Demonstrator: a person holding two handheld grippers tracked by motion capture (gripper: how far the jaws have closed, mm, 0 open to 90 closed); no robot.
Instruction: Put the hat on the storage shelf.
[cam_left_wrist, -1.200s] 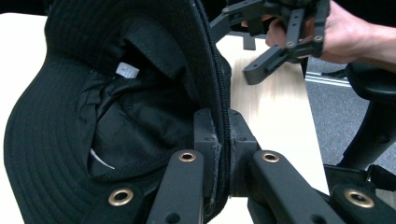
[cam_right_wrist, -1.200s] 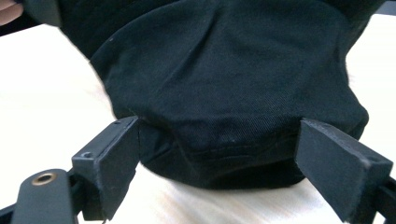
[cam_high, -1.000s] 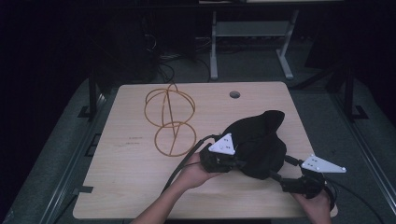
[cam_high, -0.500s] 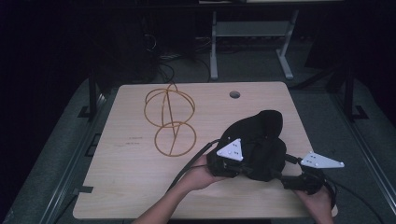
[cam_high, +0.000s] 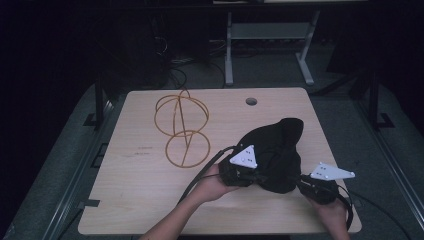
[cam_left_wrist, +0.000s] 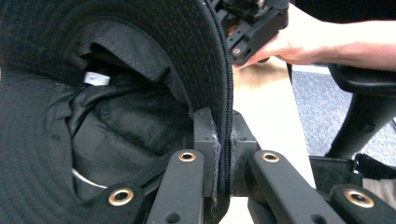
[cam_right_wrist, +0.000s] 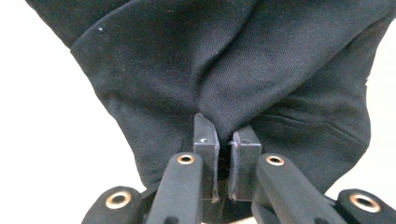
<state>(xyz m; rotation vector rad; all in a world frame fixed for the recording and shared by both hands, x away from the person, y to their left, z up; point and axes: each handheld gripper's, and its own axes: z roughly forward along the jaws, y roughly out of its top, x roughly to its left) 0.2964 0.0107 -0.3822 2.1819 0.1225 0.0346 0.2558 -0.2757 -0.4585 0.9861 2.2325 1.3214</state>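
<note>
On the left part of the table (cam_high: 130, 200) lies a wire frame (cam_high: 181, 127) made of thin golden rings, well apart from the work and not touched by anything.

The step in hand, as I judge it, is the handling of the black hat (cam_high: 277, 152), which is taken by two sides at once, perhaps to open it, turn it or shape it. The hat is on the right half of the table, toward the near edge, between the two hands.

The left gripper (cam_left_wrist: 223, 161) is clamped on the stitched brim of the hat; its jaws are pressed together with the brim edge standing between them. In the left gripper view the open inside of the hat, with a small white label (cam_left_wrist: 97, 78), is to the left of the jaws, and the other hand with its gripper is seen farther off at the top.

The right gripper (cam_right_wrist: 224, 161) is also closed on the hat, pinching a fold of the plain black cloth, which spreads upward from the jaws. In the high view this gripper is at the hat's near right side.

The next move, I think, calls for both grips to stay firm and for the two hands to move together, so that the thin cloth does not slip out on the right side.
</note>
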